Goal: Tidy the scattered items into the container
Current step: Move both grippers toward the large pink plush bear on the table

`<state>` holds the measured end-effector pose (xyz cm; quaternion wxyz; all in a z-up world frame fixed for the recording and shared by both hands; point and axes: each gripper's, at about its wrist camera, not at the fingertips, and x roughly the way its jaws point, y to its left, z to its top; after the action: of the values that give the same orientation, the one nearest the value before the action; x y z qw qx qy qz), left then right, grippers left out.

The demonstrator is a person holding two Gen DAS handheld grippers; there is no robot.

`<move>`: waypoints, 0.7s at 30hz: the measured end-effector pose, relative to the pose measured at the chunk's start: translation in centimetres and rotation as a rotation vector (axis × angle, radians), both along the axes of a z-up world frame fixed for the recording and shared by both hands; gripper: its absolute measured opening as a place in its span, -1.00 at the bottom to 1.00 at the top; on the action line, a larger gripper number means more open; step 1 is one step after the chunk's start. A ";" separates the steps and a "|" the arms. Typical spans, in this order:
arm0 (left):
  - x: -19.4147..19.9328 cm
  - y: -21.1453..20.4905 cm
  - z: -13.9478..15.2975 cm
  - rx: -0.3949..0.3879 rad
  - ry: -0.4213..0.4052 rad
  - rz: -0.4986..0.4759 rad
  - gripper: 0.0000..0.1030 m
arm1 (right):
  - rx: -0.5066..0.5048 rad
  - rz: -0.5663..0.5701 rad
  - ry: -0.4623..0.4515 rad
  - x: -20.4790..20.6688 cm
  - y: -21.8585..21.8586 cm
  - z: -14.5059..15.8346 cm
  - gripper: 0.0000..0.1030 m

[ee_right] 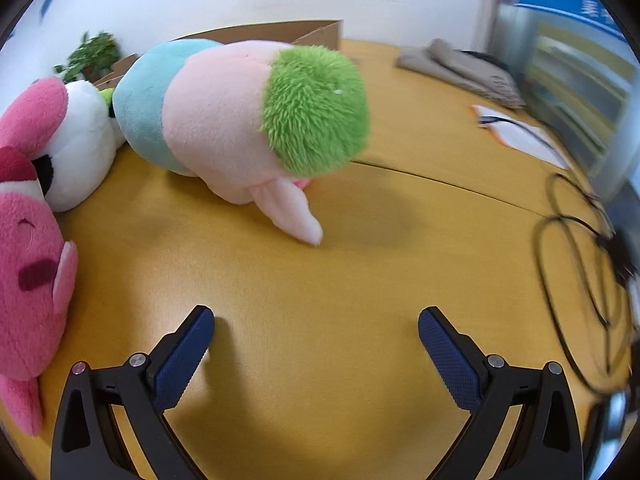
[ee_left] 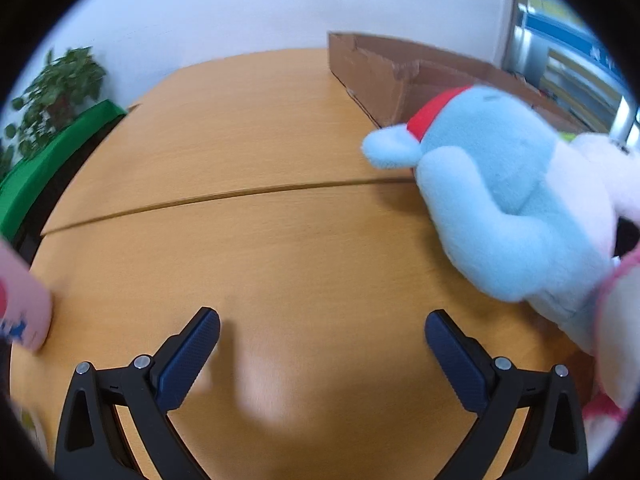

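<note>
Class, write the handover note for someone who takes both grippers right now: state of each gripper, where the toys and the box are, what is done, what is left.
Left gripper: open, empty, over bare tabletop.
Right gripper: open, empty, also over bare table.
Cardboard box: at the far side of the table, open; its contents are hard to make out.
Toys on the table: light blue plush with red collar just in front of the box; pink plush with green hair; white plush; dark pink plush.
Done: nothing visibly placed.
Left: pick each plush and drop it in the box; the pink plush with green hair lies nearest ahead of the right gripper.
</note>
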<state>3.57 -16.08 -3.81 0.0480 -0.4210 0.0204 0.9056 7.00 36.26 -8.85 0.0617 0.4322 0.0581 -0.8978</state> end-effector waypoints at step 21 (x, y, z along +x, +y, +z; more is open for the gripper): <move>12.7 17.8 10.3 0.181 0.162 -0.230 0.99 | -0.389 0.153 0.307 11.8 -12.1 9.7 1.00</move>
<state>16.22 1.74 6.51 0.1873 -0.3355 -0.0092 0.9232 18.85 24.13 0.86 0.2019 0.2655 -0.0742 -0.9398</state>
